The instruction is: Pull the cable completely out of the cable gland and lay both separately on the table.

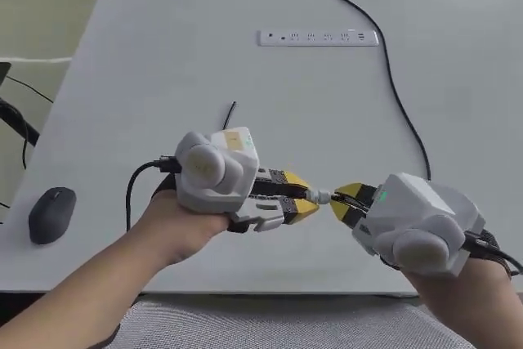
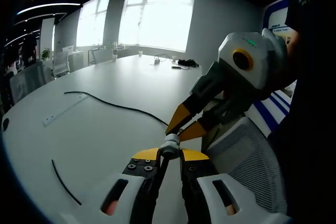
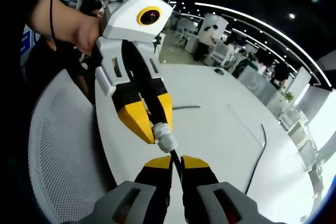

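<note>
Cable gland (image 1: 320,196), small and pale, hangs in the air over the near edge of the table (image 1: 327,120), caught between two tools that face each other tip to tip. The left tool (image 1: 299,195) is clamped on it. In the left gripper view the gland sits at the very tips of the yellow pads, with the jaws drawn in about it. A thin black cable (image 3: 176,156) leaves the gland and runs straight into the right tool (image 1: 350,199), just beside it. That tool's jaws stand together on the cable, though the gap is so narrow that I judge this a grip rather than see it plainly.

Gland and cable share one long axis, which lies along the line joining the tools, across the person and roughly parallel to the table's near edge. The cable is not yet out. The pull should follow that axis, with the right tool drawing away while the left holds. How much cable is inside the gland cannot be told.

Farther out on the table lie a short black lead (image 1: 230,114), a power strip (image 1: 319,38) and a mouse (image 1: 51,214).
</note>
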`<state>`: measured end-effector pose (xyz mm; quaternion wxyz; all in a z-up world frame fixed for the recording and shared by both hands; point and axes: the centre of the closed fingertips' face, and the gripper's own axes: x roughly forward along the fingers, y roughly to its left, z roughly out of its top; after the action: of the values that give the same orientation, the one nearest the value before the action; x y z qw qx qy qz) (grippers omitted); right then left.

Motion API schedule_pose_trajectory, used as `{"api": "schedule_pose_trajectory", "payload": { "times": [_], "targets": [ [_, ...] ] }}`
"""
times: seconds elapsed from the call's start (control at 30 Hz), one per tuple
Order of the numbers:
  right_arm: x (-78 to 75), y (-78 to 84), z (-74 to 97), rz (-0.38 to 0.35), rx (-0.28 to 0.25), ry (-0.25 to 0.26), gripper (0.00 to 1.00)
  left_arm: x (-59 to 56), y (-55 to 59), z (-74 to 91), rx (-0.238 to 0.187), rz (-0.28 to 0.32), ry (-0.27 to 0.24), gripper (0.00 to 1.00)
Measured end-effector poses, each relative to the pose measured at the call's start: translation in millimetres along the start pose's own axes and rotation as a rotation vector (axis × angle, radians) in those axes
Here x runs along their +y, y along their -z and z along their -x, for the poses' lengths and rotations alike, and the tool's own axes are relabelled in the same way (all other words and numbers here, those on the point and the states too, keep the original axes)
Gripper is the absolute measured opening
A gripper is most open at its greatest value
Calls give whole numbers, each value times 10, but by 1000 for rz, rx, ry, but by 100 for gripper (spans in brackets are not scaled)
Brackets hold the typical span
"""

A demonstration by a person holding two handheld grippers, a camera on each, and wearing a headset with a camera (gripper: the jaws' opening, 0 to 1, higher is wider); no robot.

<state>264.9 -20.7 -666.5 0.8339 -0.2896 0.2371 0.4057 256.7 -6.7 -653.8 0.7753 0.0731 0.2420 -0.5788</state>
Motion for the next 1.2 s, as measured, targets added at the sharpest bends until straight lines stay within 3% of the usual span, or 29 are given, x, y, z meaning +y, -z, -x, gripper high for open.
{"api": "schedule_pose_trajectory", "payload": {
  "times": [0.23, 0.47, 0.53, 0.7, 0.93, 1.2],
  "targets": [
    [-47, 37, -19, -50, -1, 19, 0, 32, -7, 1, -3, 4, -10, 15],
    [-124, 153, -46, -153, 9, 37, 0, 64, -21, 14, -9, 9, -20, 15],
    [-149, 174, -46, -176, 4, 44, 0, 78, -51, 21, -25, 34, -20, 15],
    [-212, 241, -58, -219, 9, 62, 0, 92, -82, 26, -34, 31, -30, 15],
    [-306, 408, -70, -337, 24, 91, 0, 113, -117, 54, -52, 36, -40, 15],
    [-347, 731, -72, -508, 56, 110, 0, 108, -105, 92, -59, 39, -51, 15]
  ]
}}
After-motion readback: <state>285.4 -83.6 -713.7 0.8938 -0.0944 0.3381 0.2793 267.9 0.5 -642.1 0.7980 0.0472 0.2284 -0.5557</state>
